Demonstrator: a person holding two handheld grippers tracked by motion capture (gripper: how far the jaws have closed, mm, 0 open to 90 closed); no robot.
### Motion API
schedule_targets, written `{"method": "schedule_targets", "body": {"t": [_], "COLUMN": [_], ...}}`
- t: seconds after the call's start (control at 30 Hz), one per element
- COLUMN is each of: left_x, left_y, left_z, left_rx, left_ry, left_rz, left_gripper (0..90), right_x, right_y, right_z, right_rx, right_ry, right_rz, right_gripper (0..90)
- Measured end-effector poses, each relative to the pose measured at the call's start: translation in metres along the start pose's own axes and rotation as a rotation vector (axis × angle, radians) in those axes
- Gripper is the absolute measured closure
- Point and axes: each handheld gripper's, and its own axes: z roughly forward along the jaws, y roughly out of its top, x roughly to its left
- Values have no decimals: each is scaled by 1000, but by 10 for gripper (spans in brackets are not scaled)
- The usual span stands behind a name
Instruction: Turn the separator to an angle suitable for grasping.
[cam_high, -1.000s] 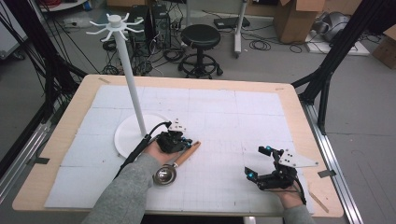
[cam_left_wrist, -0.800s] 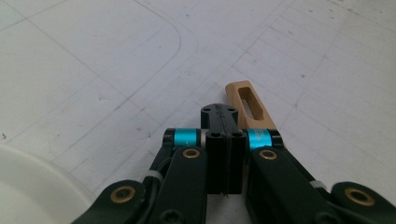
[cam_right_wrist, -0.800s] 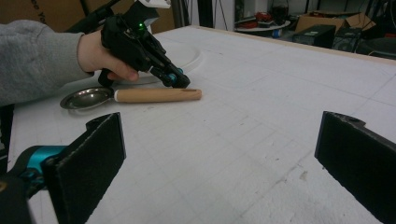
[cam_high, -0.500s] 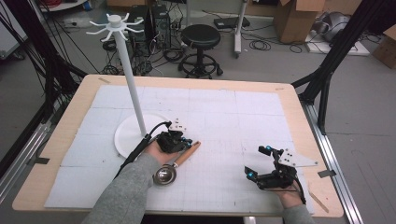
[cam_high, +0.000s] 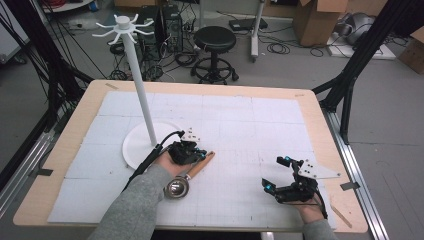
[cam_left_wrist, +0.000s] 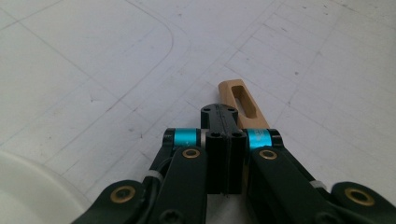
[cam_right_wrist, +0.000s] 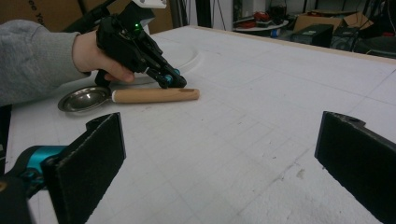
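Observation:
A scoop with a round metal bowl (cam_high: 176, 188) and a wooden handle (cam_high: 201, 164) lies flat on the white mat at centre left. My left gripper (cam_high: 197, 154) is shut, its jaws pressed together with nothing between them, its tip just over the handle (cam_left_wrist: 227, 88) near the slotted end. In the right gripper view the left gripper (cam_right_wrist: 173, 82) rests against the top of the handle (cam_right_wrist: 154, 95), with the bowl (cam_right_wrist: 84, 99) behind it. My right gripper (cam_high: 276, 173) is open and empty near the front right edge, its jaws wide apart (cam_right_wrist: 219, 158).
A white stand with a tall pole (cam_high: 137, 85) and hook arms at its top rises from a round white base (cam_high: 135, 147), just left of the left hand. The wooden table rim (cam_high: 320, 120) frames the mat. A stool and cables are on the floor behind.

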Motion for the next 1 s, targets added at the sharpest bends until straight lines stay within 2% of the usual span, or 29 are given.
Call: {"method": "schedule_targets", "body": {"t": [0.4, 0.53, 0.8, 1.0], "left_x": [-2, -7, -9, -13], "left_y": [0, 1, 1, 2], "left_z": [0, 1, 1, 0], "left_rx": [3, 4, 9, 15], "left_ry": [2, -2, 0, 3], "left_rz": [8, 30, 30, 52], "left_gripper": [897, 897, 898, 899], "right_x": [0, 1, 1, 1], "right_y": [0, 0, 0, 0], "right_z": [0, 0, 0, 1], "right_rx": [2, 5, 4, 6], "right_ry": [1, 2, 3, 4], "right_rz": [3, 4, 2, -1], "right_gripper": [9, 9, 9, 9]}}
